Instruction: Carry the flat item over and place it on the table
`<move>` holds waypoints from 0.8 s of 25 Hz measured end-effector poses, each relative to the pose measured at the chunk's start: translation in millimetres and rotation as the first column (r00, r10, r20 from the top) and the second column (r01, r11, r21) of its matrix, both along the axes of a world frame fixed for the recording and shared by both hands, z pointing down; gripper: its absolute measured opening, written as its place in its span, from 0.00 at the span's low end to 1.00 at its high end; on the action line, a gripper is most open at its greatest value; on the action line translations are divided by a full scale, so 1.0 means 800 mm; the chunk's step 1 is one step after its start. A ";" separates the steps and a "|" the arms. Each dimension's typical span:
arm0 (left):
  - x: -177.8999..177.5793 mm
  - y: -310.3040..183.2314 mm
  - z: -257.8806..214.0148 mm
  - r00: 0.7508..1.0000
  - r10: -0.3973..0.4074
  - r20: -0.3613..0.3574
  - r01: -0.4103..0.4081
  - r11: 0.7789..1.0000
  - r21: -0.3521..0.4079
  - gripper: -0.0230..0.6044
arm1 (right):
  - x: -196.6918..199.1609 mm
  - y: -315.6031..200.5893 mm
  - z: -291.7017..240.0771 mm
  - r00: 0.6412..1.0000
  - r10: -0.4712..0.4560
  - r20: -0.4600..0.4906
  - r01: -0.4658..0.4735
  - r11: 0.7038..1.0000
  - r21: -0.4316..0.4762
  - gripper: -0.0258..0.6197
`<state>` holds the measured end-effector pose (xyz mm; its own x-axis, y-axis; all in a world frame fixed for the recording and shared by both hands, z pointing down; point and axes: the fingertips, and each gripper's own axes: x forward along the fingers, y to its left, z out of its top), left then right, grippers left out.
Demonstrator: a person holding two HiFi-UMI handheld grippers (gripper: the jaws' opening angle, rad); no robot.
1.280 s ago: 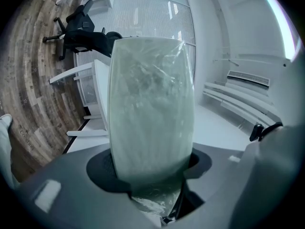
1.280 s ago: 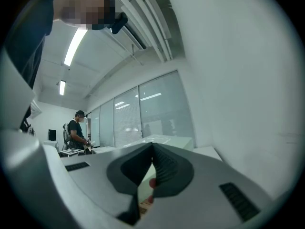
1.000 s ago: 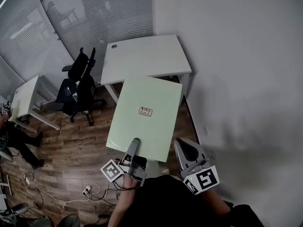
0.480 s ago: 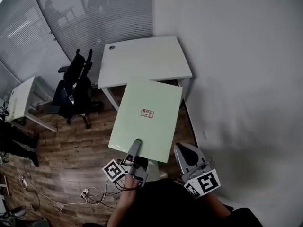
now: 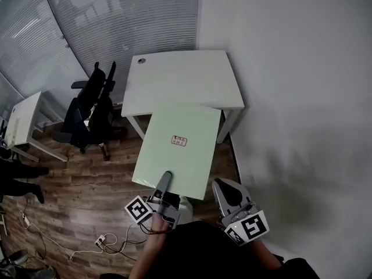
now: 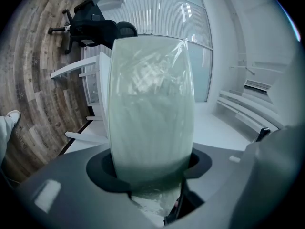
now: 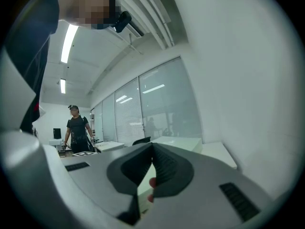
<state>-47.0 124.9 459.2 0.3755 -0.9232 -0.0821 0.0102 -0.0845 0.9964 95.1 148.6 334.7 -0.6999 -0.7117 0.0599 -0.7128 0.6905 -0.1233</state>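
Observation:
A pale green flat board (image 5: 180,150) with a small label (image 5: 179,140) is held out level in front of me. My left gripper (image 5: 165,180) is shut on the middle of its near edge. In the left gripper view the board (image 6: 150,99), wrapped in clear film, rises from between the jaws of the left gripper (image 6: 152,175). Its far edge overlaps the front edge of the white table (image 5: 180,77) in the head view. My right gripper (image 5: 225,192) hangs to the right of the board, apart from it. The right gripper (image 7: 152,149) has its pads together with nothing between them.
A black office chair (image 5: 93,106) stands left of the table. A white wall (image 5: 302,109) runs along the right. A second white desk (image 5: 23,121) is at far left, with cables (image 5: 104,237) on the wood floor. A person (image 7: 76,128) stands in the distance in the right gripper view.
The table has come a little closer and shifted right in the head view. The board stays in the left gripper's hold, its far edge still over the table's front edge.

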 end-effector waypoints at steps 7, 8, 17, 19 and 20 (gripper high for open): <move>-0.030 -0.079 0.018 1.000 -0.002 -0.004 0.002 0.999 -0.033 0.48 | -0.026 -0.080 0.004 1.000 0.014 -0.010 -0.014 1.000 -0.006 0.04; -0.034 -0.089 0.018 1.000 0.002 -0.005 -0.002 0.999 -0.033 0.48 | -0.030 -0.090 0.004 1.000 0.018 -0.009 -0.018 1.000 -0.008 0.04; -0.078 -0.177 0.021 0.999 0.038 0.004 -0.038 0.999 -0.027 0.48 | -0.088 -0.169 0.001 1.000 0.010 -0.012 -0.010 1.000 0.014 0.04; -0.086 -0.190 0.025 0.999 0.040 0.008 -0.040 0.999 -0.030 0.48 | -0.100 -0.180 -0.001 1.000 0.005 0.004 -0.005 1.000 0.022 0.04; -0.090 -0.198 0.027 0.999 0.038 0.008 -0.038 0.999 -0.034 0.48 | -0.105 -0.186 -0.001 1.000 0.003 0.006 -0.003 1.000 0.020 0.04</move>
